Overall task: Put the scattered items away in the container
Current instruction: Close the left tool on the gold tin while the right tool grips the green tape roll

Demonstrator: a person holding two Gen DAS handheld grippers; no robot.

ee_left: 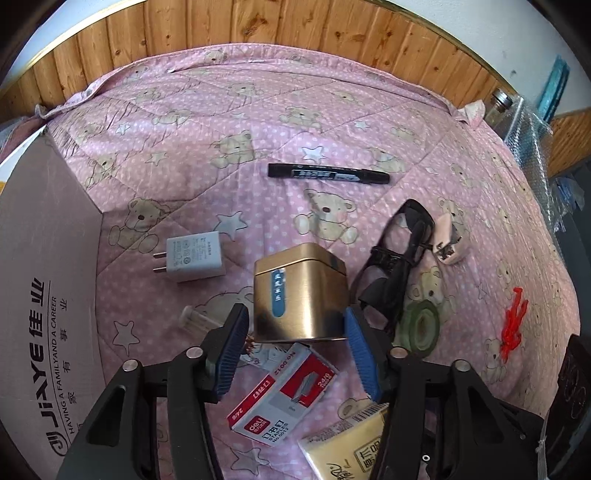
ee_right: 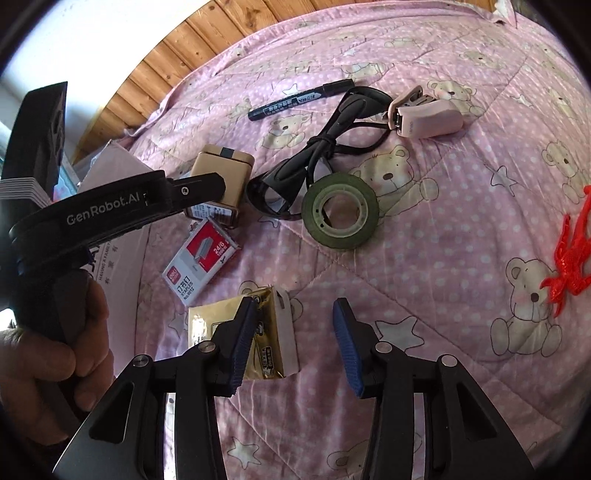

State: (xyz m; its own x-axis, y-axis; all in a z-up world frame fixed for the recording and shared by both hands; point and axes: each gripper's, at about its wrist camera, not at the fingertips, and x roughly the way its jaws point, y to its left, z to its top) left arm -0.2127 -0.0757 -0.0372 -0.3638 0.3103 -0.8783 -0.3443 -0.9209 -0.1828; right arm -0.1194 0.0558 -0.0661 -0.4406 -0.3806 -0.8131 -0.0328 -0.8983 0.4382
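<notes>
A gold tin [ee_left: 299, 291] stands on the pink bear quilt between the fingers of my left gripper [ee_left: 295, 314], whose blue pads press on its two sides. From the right wrist view, one left finger lies along the tin [ee_right: 221, 173]. The cardboard box [ee_left: 44, 277] stands at the left. My right gripper [ee_right: 295, 306] hovers open over bare quilt, a gold packet [ee_right: 266, 332] beside its left finger. Scattered around are a staples box [ee_left: 284, 391], a white charger [ee_left: 195, 256], a black marker [ee_left: 328, 173], a black cable [ee_left: 399, 258], a pink stapler [ee_left: 448, 240] and a green tape roll [ee_left: 421, 321].
A red plastic figure [ee_right: 572, 251] lies at the quilt's right side, and a small clear tube [ee_left: 195, 317] sits left of the tin. Wooden panelling [ee_left: 295, 29] backs the bed. A hand [ee_right: 44, 354] holds the left gripper's handle.
</notes>
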